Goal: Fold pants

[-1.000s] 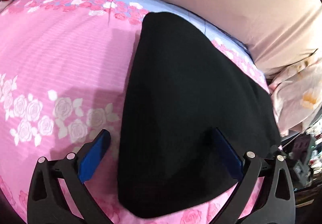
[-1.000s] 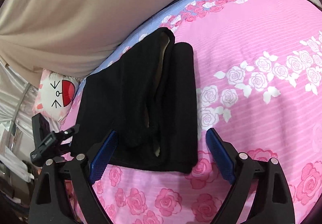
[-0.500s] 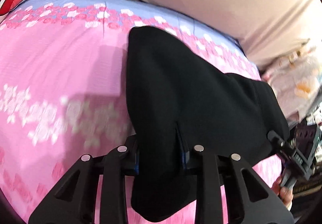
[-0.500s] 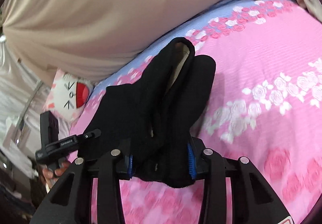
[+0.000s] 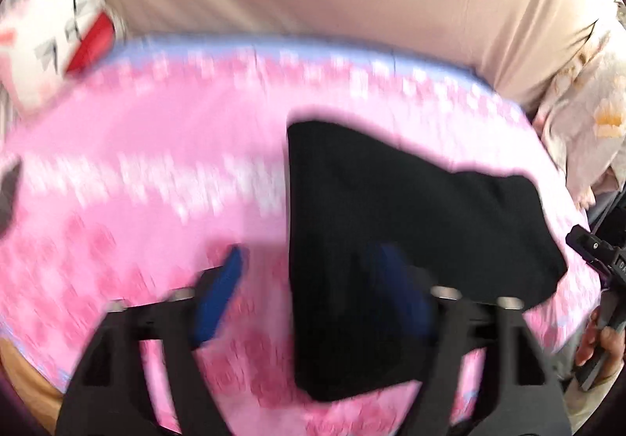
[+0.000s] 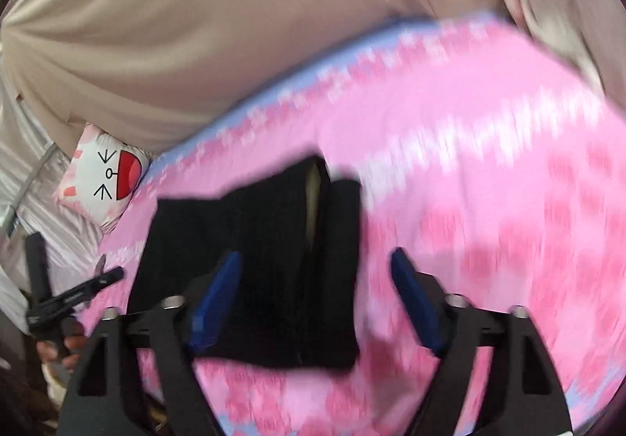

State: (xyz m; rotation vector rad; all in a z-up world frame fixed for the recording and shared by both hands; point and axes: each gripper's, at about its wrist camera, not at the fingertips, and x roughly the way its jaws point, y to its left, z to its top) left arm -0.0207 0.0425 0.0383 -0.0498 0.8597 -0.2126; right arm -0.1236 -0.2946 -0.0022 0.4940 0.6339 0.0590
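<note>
Lying folded on pink floral bed [image 5: 156, 146], black pants [image 5: 391, 209] sit under both claws, L claw [image 5: 313, 279] & R claw [image 6: 317, 275] opening, gripping nothing.

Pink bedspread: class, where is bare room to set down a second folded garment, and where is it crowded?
Bare: the wide stretch of pink bedspread right of the folded black pants, up to its lilac border. Crowded: around the pants, where both opening grippers hover, and the corner by the cat-face pillow.
</note>
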